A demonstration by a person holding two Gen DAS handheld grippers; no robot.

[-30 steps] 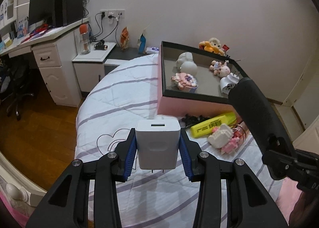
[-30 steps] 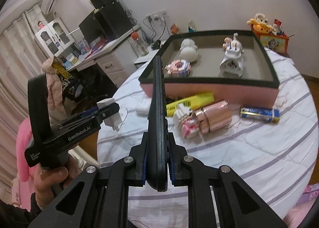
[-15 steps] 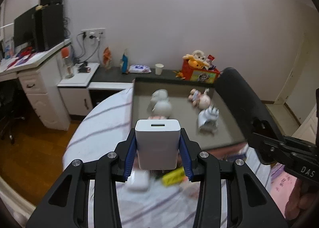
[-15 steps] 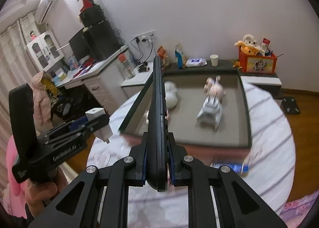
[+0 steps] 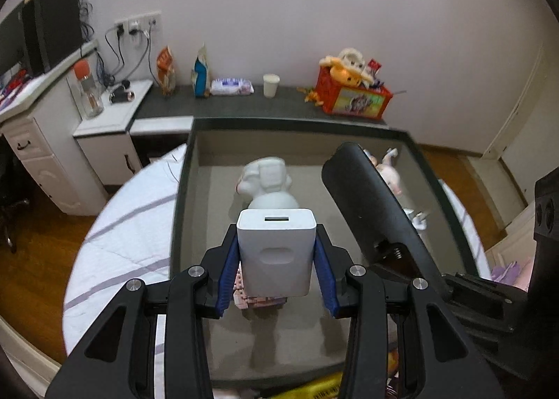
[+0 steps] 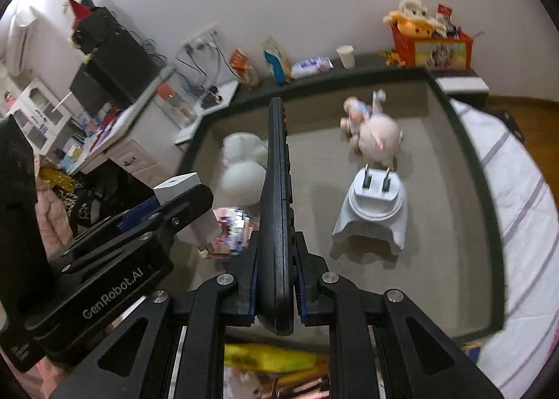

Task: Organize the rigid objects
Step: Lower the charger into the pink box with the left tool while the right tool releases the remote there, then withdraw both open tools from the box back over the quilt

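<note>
Over the tray (image 5: pixel 181 210), both grippers loaded. Left gripper (image 5: pixel 276 259) partly open, blue pads clamped on sides of white charger (image 5: pixel 276 252), prongs down per right wrist view. Right gripper (image 6: pixel 276 290) closed as far as it goes on black remote (image 6: pixel 276 189), held edge-on, long axis pointing away toward far wall.

Tray contents seen: white figurine (image 5: pixel 269 182) far left-centre, pink block toy (image 6: pixel 232 231) near left under charger, white plug adapter (image 6: pixel 375 203) centre-right with 2 prongs up, pig figurine (image 6: pixel 379 135) far right. Tray resting on striped bed (image 5: pixel 132 210). Yellow item (image 6: pixel 269 359) outside tray at near edge, not yet sorted.

Judged step: placing charger and remote into tray.

Notes for doing it well:
- Shift charger off pink block toy before lowering; bare floor just near of it looks free.
- Lower until prongs or body meet tray floor, then open; no dropping.
- Lay remote flat in open lane between white figurine and plug adapter.
- Keep 2 grippers apart on descent; remote tip sits close beside left gripper.
</note>
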